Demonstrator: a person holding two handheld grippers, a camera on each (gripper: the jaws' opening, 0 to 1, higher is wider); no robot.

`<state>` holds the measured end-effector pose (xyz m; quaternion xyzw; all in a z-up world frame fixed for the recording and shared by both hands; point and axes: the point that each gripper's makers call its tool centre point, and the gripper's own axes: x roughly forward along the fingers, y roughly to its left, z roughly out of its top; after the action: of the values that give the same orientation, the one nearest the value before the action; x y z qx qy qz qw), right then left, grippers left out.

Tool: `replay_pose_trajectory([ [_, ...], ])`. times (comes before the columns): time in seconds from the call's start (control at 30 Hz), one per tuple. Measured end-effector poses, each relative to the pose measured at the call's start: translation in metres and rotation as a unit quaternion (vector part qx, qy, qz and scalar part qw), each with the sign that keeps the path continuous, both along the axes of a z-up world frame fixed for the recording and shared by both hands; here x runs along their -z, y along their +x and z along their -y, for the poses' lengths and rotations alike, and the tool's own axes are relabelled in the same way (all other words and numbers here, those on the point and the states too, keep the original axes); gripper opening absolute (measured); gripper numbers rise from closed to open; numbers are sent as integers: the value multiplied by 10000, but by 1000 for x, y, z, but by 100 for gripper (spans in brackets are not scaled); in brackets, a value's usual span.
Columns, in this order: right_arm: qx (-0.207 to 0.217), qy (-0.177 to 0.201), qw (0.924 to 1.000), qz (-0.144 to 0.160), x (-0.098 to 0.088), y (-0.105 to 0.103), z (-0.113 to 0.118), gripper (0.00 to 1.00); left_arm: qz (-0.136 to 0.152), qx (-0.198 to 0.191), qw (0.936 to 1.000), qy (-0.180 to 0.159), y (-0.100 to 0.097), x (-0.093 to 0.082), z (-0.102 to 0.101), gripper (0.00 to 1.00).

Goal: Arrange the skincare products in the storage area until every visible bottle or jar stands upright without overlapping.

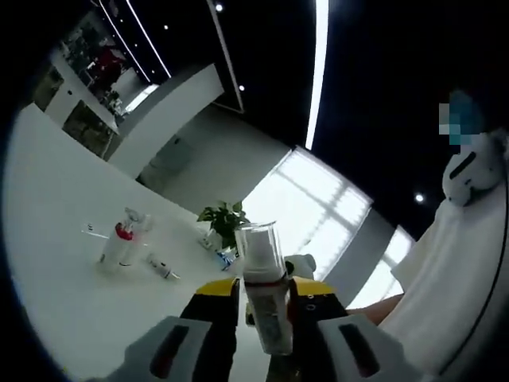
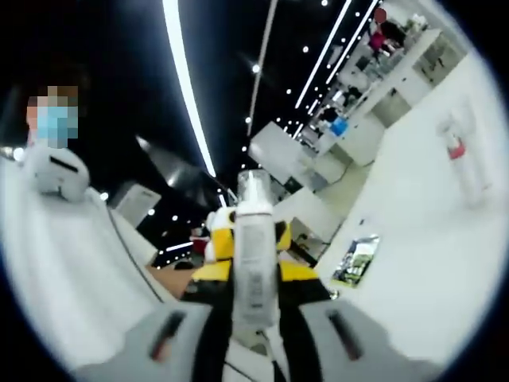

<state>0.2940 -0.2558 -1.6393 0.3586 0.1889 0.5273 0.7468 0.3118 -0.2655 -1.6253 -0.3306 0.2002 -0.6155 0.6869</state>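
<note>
In the left gripper view my left gripper (image 1: 266,296) is shut on a white pump bottle (image 1: 265,278) with a clear cap and a red band, held upright above the white table (image 1: 56,263). Farther off on the table a second red-collared bottle (image 1: 118,245) stands upright, and a small tube (image 1: 162,268) lies flat beside it. In the right gripper view my right gripper (image 2: 254,274) is shut on a white bottle (image 2: 254,247) with a clear cap, lifted off the table. A red-banded bottle (image 2: 456,150) stands on the table (image 2: 429,263) at the right.
A small green potted plant (image 1: 224,221) stands behind the held bottle, with a small blue item (image 1: 227,259) at its foot. A person in white (image 1: 453,278) is close at the right. A flat printed packet (image 2: 355,259) lies on the table.
</note>
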Motion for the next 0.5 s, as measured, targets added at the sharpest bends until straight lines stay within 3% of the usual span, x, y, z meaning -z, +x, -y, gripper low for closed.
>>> replay_pose_trajectory([
  [0.23,-53,-27,10000,-53,3,-5,-3,19,-152,133,9998,-41,-5,1,2,23],
  [0.5,110,-651,9977,174,18,0,-3,21,295,-59,9982,527,-4,13,5,20],
])
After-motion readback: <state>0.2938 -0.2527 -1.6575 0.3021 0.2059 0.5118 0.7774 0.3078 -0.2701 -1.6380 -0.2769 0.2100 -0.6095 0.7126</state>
